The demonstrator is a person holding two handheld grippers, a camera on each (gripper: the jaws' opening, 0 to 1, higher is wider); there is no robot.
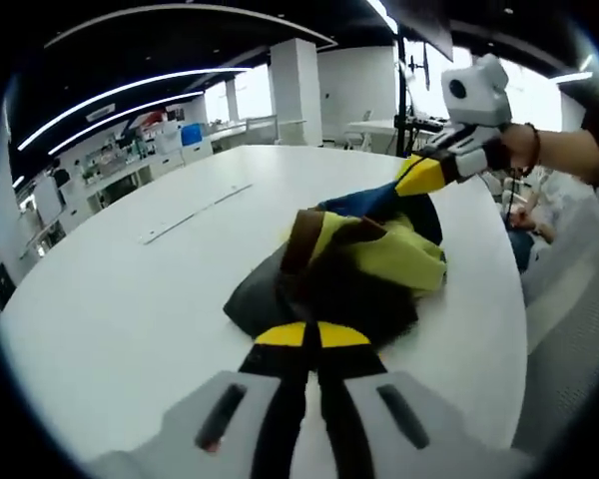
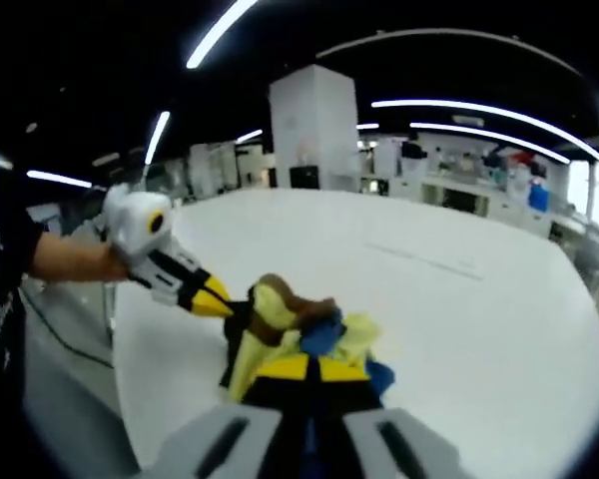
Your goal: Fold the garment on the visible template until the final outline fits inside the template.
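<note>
While garment sits bunched on table, fold not yet started. Table (image 1: 130, 299): white, rounded, wide. Garment (image 1: 379, 264): crumpled heap of yellow, blue, brown, dark grey, near table edge. Left hand-held gripper (image 1: 312, 336): jaws closed on near dark hem. Right hand-held gripper (image 2: 309, 367): jaws pinched shut on blue-yellow fabric at opposite side. Risk: pulling apart unevenly could drag heap off edge, or one grip slips and layers twist. Template not discernible; garment type, sleeves, true outline hidden in folds.

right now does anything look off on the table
The garment lies bunched in a crumpled heap on the white table, not spread flat. Both grippers, left and right, are closed on its edges.
</note>
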